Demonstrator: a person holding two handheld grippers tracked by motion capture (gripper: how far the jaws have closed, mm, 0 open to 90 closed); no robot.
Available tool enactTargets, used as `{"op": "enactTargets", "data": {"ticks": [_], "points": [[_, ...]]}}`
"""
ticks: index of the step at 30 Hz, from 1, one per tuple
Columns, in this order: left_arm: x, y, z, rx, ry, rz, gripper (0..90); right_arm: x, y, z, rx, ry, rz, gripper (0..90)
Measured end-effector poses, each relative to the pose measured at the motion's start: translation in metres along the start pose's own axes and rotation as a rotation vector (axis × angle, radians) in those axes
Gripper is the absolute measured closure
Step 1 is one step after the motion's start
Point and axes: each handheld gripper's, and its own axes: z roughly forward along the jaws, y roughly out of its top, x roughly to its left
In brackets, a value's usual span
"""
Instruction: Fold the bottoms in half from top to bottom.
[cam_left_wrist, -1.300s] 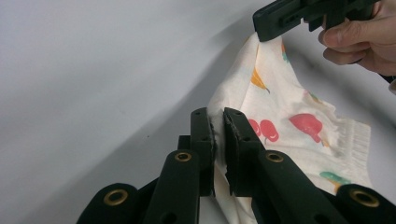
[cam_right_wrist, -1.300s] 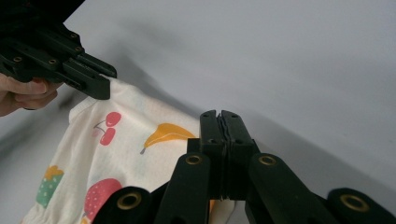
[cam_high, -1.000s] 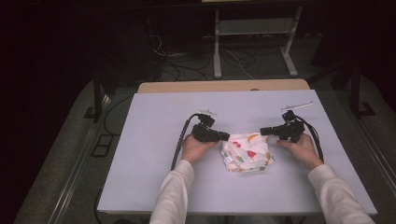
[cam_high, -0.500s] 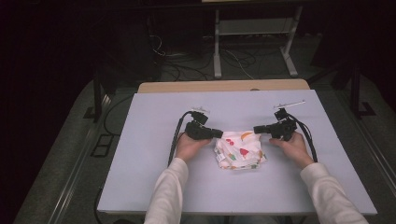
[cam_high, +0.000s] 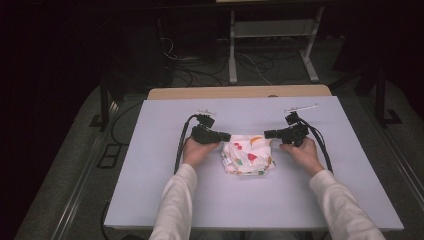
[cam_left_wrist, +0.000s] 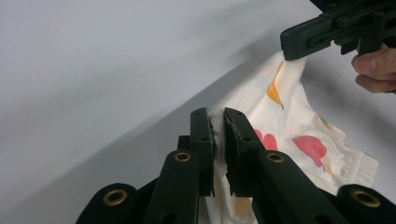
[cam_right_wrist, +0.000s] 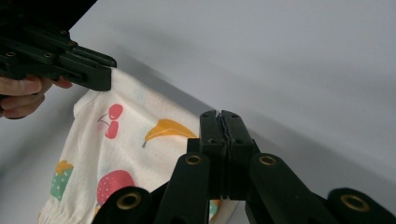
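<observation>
A small white cloth (cam_high: 248, 154) printed with fruit hangs between both grippers a little above the pale table (cam_high: 150, 190). My left gripper (cam_high: 228, 136) is shut on its far left corner; in the left gripper view (cam_left_wrist: 218, 122) white fabric (cam_left_wrist: 299, 126) is pinched between the black jaws. My right gripper (cam_high: 267, 134) is shut on the far right corner; its jaws (cam_right_wrist: 220, 116) press together on the cloth's (cam_right_wrist: 121, 154) edge. The lower part of the cloth rests bunched on the table. Each gripper view shows the other gripper holding the opposite corner.
A wooden strip (cam_high: 240, 92) runs along the table's far edge. Beyond it, on the dark floor, stand a white metal frame (cam_high: 270, 45) and loose cables (cam_high: 195, 70). Black cables (cam_high: 181, 145) trail from both grippers across the table.
Both grippers have lifted and carried the cloth's far corners away from the person, towards the table's middle. The cloth is now stretched between them instead of lying crumpled.
</observation>
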Motion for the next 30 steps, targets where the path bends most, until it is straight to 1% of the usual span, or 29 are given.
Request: {"op": "enactTargets", "data": {"ticks": [2,3,5,9,12,15,18,20,25,30], "points": [[0.003,0.001,0.000,-0.013,0.003,-0.005,81.6,0.000,0.002,0.001,-0.014,-0.006,-0.002,86.9],[0.005,0.002,-0.001,-0.018,0.003,-0.004,81.6,0.000,0.003,0.002,-0.016,-0.007,0.006,86.9],[0.007,0.003,-0.001,-0.030,0.010,-0.003,81.6,0.001,0.006,0.004,-0.016,-0.015,0.004,86.9],[0.012,0.005,-0.002,-0.048,0.023,0.002,81.6,0.001,0.011,0.006,-0.025,-0.017,-0.003,86.9],[0.014,0.006,-0.001,-0.052,0.031,0.004,81.6,0.001,0.014,0.008,-0.035,-0.021,-0.004,86.9],[0.016,0.005,0.002,-0.059,0.030,-0.008,81.6,-0.002,0.016,0.010,-0.030,-0.027,0.002,86.9],[0.018,0.005,0.004,-0.064,0.041,-0.007,81.6,-0.005,0.016,0.014,-0.031,-0.033,0.010,86.9],[0.018,0.005,0.005,-0.070,0.052,-0.002,81.5,-0.006,0.016,0.016,-0.042,-0.038,0.015,86.9],[0.020,0.004,0.006,-0.091,0.061,-0.013,81.6,-0.009,0.019,0.020,-0.054,-0.050,0.019,86.9],[0.023,0.004,0.007,-0.099,0.079,-0.020,81.1,-0.009,0.022,0.025,-0.066,-0.057,0.014,86.9]]}}
